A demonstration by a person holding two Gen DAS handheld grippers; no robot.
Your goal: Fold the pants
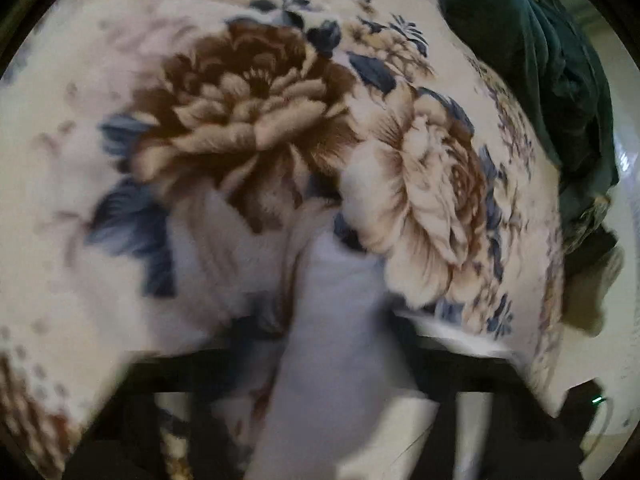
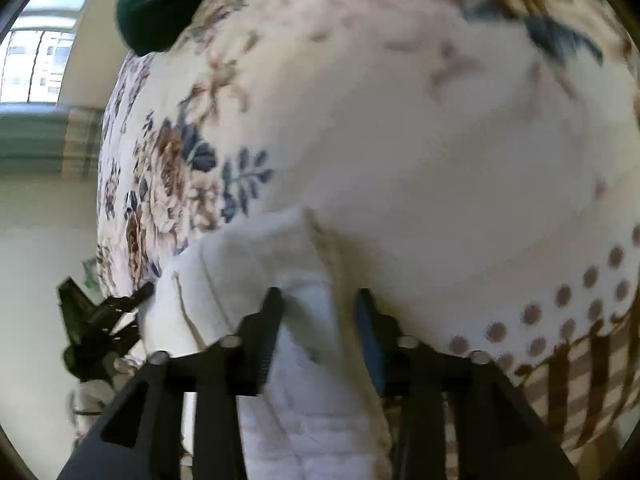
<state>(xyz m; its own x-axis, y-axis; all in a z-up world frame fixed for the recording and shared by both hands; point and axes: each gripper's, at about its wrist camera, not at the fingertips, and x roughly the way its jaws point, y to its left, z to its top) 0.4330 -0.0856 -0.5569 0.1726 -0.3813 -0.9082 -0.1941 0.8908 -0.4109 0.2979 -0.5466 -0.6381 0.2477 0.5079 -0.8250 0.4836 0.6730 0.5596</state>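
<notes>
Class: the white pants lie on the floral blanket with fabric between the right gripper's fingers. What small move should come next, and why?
Probably close the right gripper on the white pants: a ridge of fabric sits between its fingers, which appear apart, on the floral blanket. Lifting first would likely drop it.

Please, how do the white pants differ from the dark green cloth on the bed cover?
The white pants are pale; the dark green cloth is deep green. The white pants lie close, between the fingers of the right gripper; the dark green cloth lies at the far edge, away from them. Both are plain and rest on the flowered bed cover.
</notes>
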